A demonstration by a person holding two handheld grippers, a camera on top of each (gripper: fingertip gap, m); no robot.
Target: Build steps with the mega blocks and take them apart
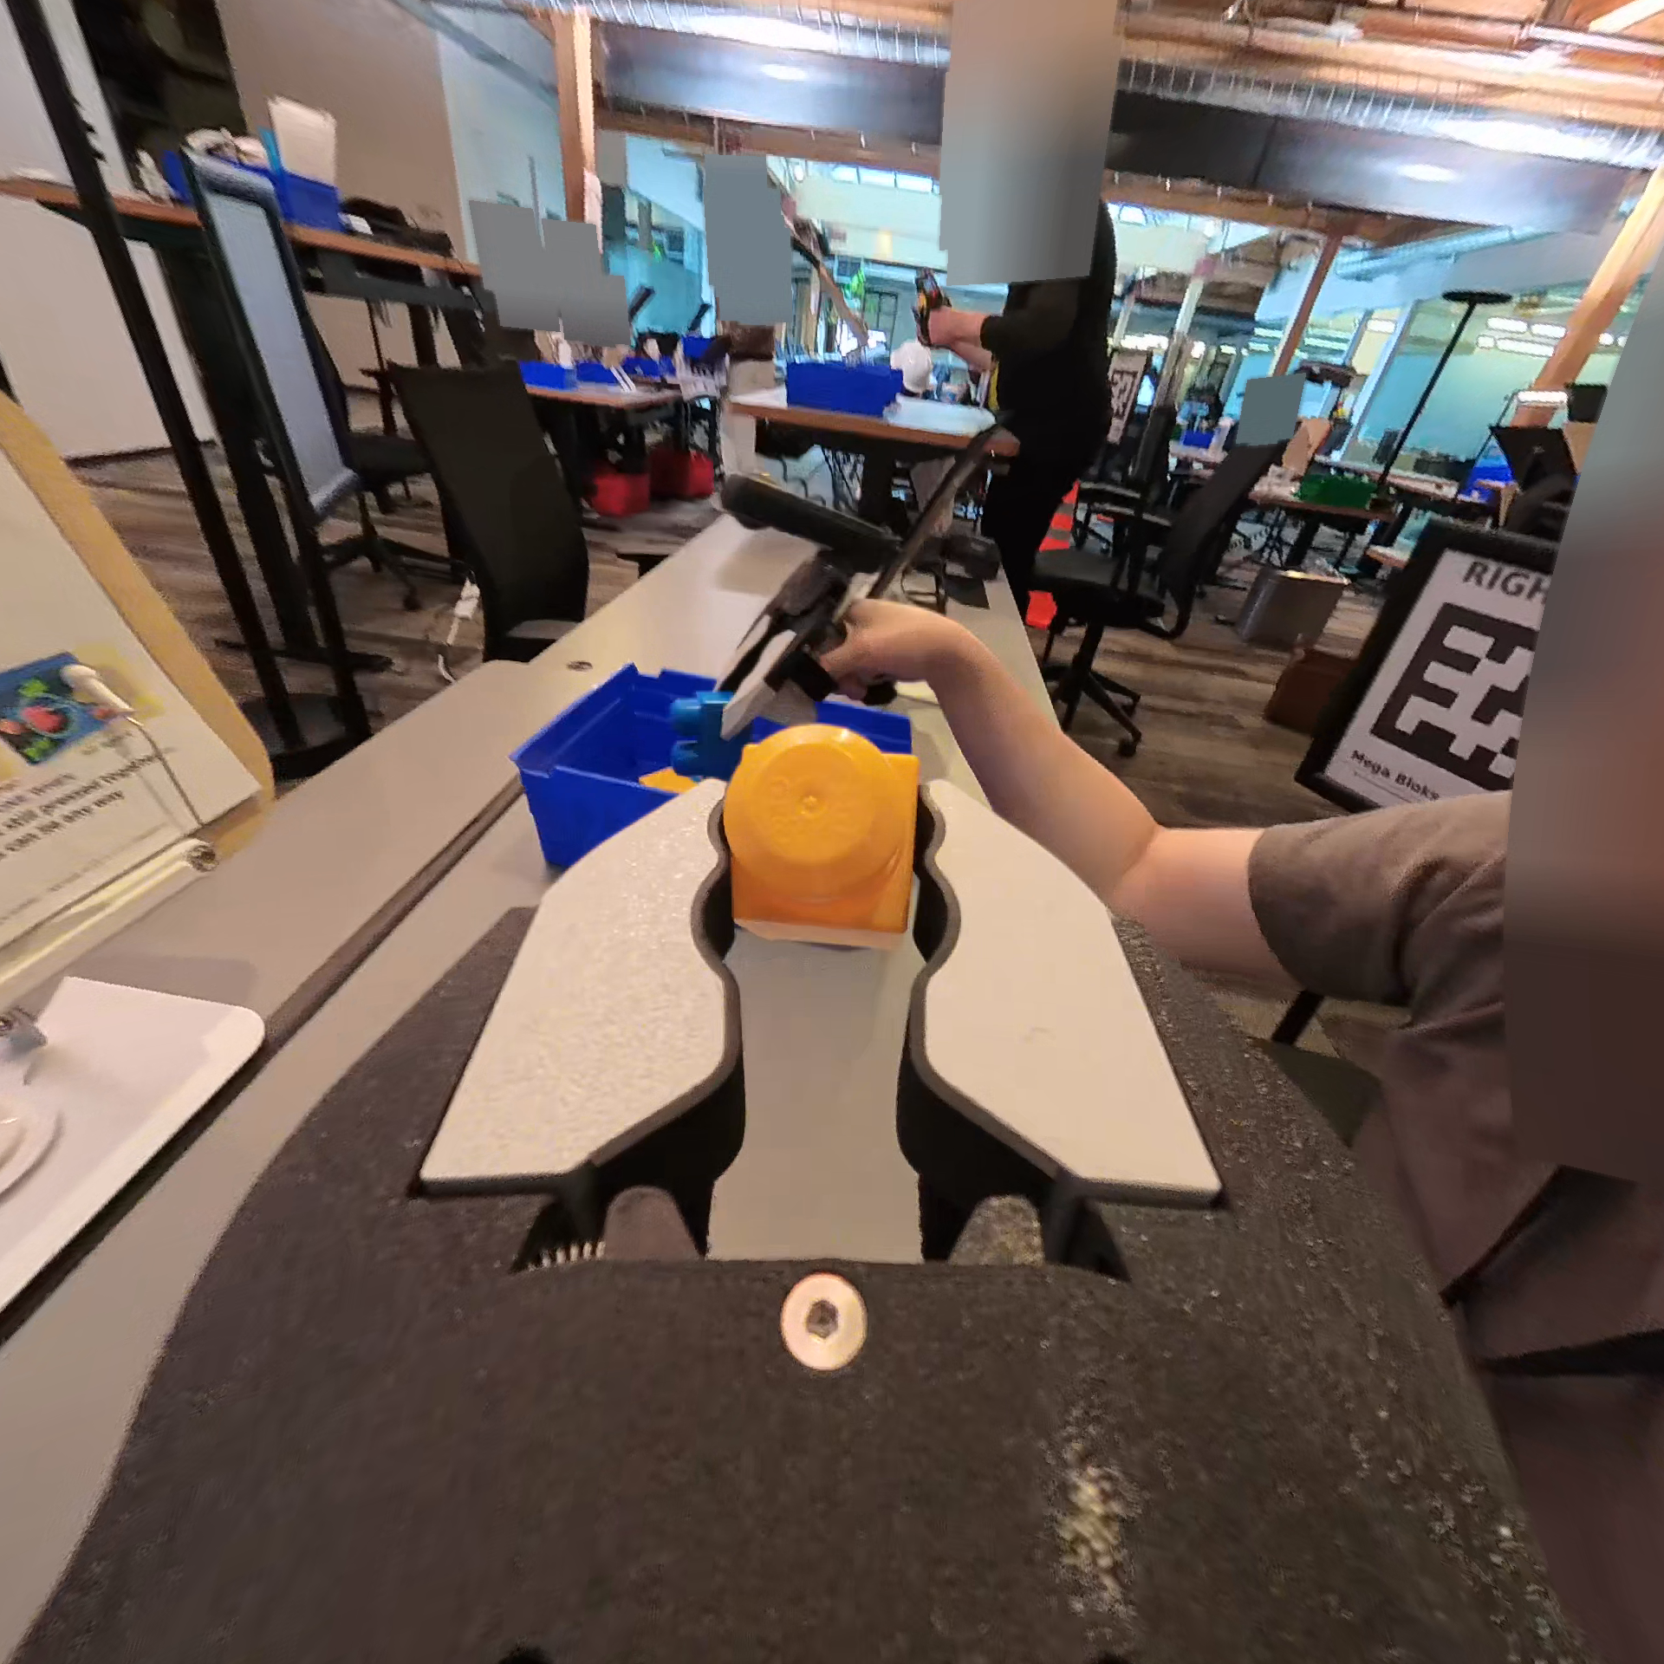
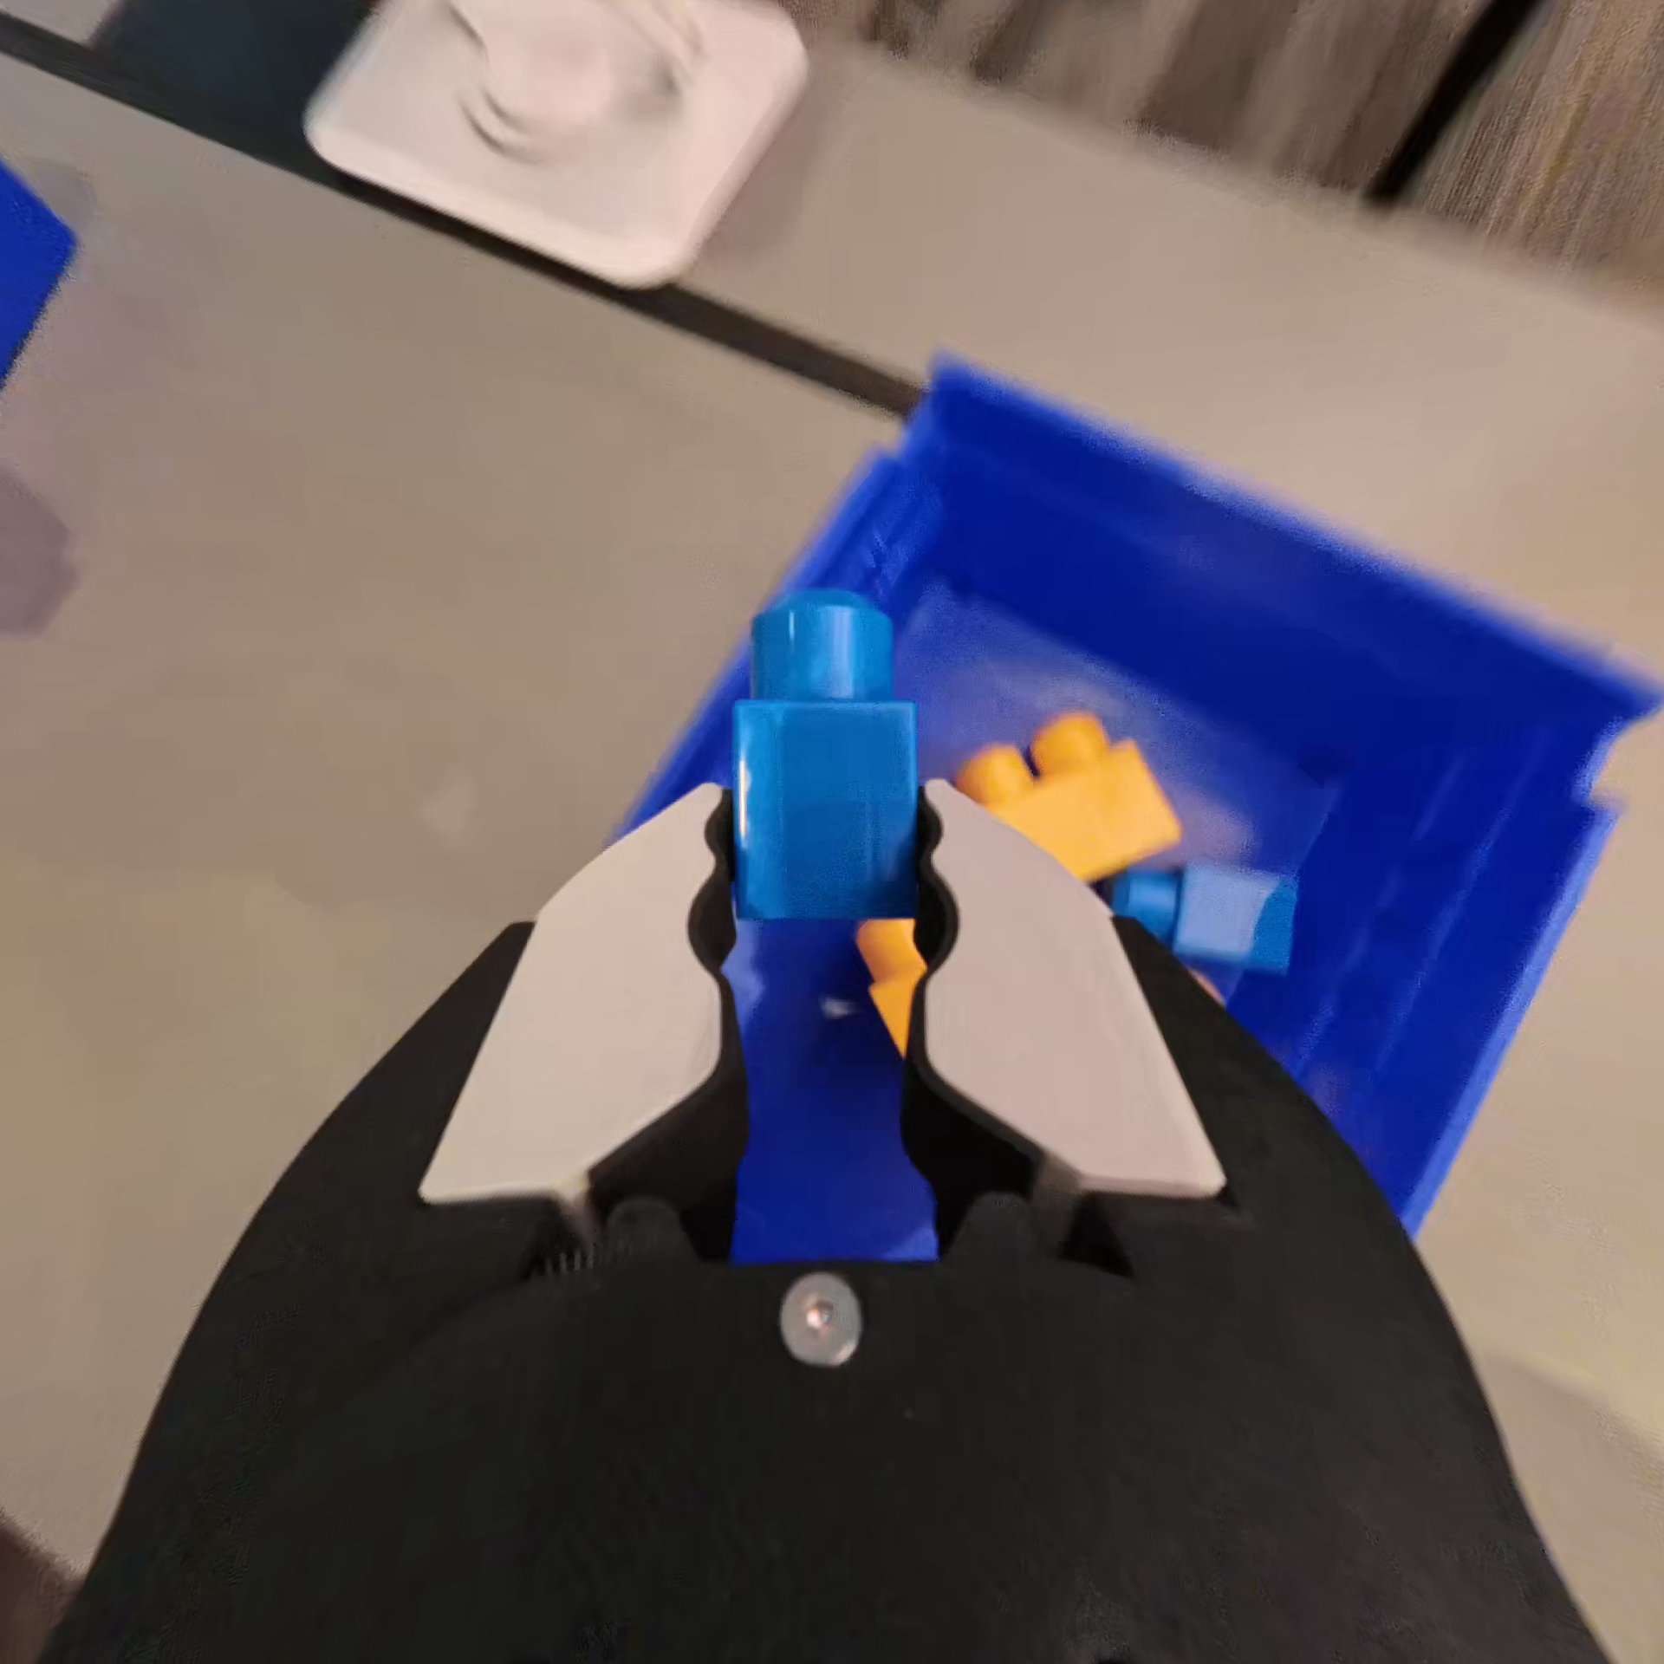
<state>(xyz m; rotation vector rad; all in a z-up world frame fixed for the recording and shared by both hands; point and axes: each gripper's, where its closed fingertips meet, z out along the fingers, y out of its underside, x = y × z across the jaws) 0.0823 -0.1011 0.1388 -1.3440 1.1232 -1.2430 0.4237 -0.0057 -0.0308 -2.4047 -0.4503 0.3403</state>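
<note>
My left gripper (image 1: 821,842) is shut on an orange block (image 1: 819,833), stud facing the camera, held above the grey table. My right gripper (image 2: 824,842) is shut on a blue block (image 2: 821,801), stud pointing forward, over the near left rim of the blue bin (image 2: 1216,576). In the bin lie an orange block (image 2: 1080,801), a blue block (image 2: 1216,914) and another orange piece (image 2: 891,981) partly hidden by my finger. In the left wrist view the right gripper (image 1: 734,711) holds the blue block (image 1: 698,738) over the blue bin (image 1: 585,774), just beyond the orange block.
A white tray (image 1: 135,1053) sits at the table's left; it also shows blurred in the right wrist view (image 2: 558,135). An instruction board (image 1: 99,684) leans at the left. A person's arm (image 1: 1035,774) reaches in from the right. Chairs, tables and a standing person are behind. Tip to tip, the grippers are about 40 cm apart.
</note>
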